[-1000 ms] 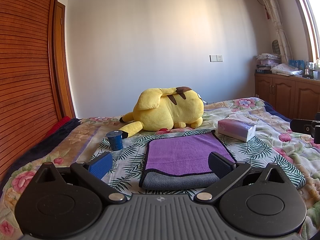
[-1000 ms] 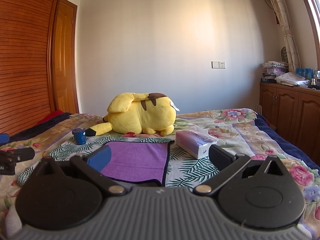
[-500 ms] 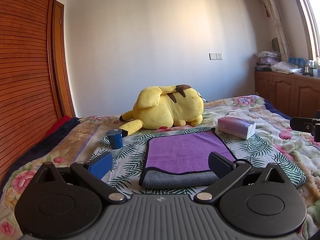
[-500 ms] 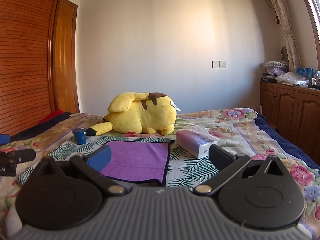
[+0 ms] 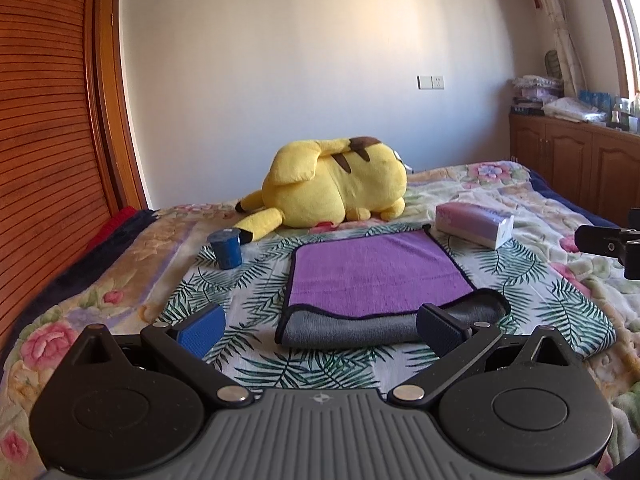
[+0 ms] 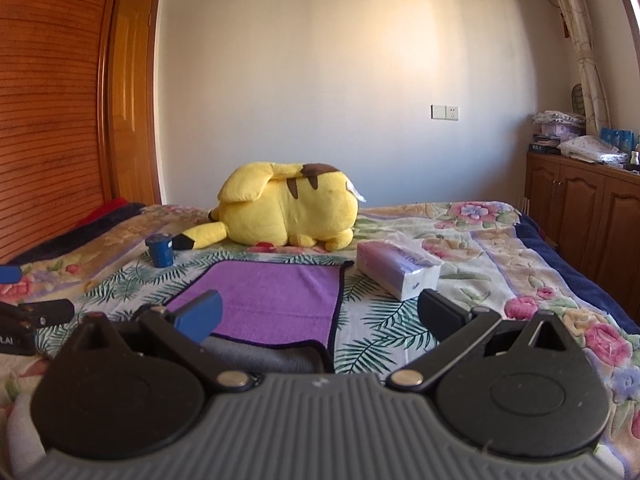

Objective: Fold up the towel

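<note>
Both jaws spread; plush toy point(image 5: 336, 184), cup point(image 5: 227, 247), seemingly tissue pack point(image 5: 474, 224) ring towel point(image 5: 376, 276).

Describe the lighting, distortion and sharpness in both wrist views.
Left wrist view: warm sun patch on the wall, fisheye bending the wardrobe; towel and left claw sharp. Right wrist view: same warm wall glow, door frame curved, window glare at the top right corner; plush toy and right claw sharp.

left wrist: low, near towel point(image 5: 376, 276) | right wrist: low, rightward | shared: towel
</note>
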{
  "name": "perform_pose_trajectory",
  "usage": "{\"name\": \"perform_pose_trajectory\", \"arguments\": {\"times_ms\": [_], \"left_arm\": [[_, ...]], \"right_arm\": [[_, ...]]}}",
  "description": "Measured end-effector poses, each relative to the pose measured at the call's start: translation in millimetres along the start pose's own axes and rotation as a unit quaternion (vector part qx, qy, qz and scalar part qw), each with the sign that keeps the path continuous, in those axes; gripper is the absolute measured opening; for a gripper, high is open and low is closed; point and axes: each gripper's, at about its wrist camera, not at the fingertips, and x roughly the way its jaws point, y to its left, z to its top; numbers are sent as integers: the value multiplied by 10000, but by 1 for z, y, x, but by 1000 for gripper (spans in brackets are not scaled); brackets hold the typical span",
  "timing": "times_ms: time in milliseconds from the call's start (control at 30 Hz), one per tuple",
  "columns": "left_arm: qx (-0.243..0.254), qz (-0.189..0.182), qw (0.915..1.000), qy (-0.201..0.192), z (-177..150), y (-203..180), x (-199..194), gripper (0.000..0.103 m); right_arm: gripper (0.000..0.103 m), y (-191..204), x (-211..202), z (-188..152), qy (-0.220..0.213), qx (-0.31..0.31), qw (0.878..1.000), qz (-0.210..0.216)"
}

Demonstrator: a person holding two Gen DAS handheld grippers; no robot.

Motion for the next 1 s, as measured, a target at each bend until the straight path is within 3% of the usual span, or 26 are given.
{"name": "perform_pose_trajectory", "arguments": {"times_ms": [300,1000], "left_arm": [[43,-146,9987,479,-3,-3,18,103],[-228,-423,9963,709,13,12,63,101]], "right_arm": [[103,8,11,-4,198,-198,9995,133],[103,5,60,-9,818,-247,9958,317]]}}
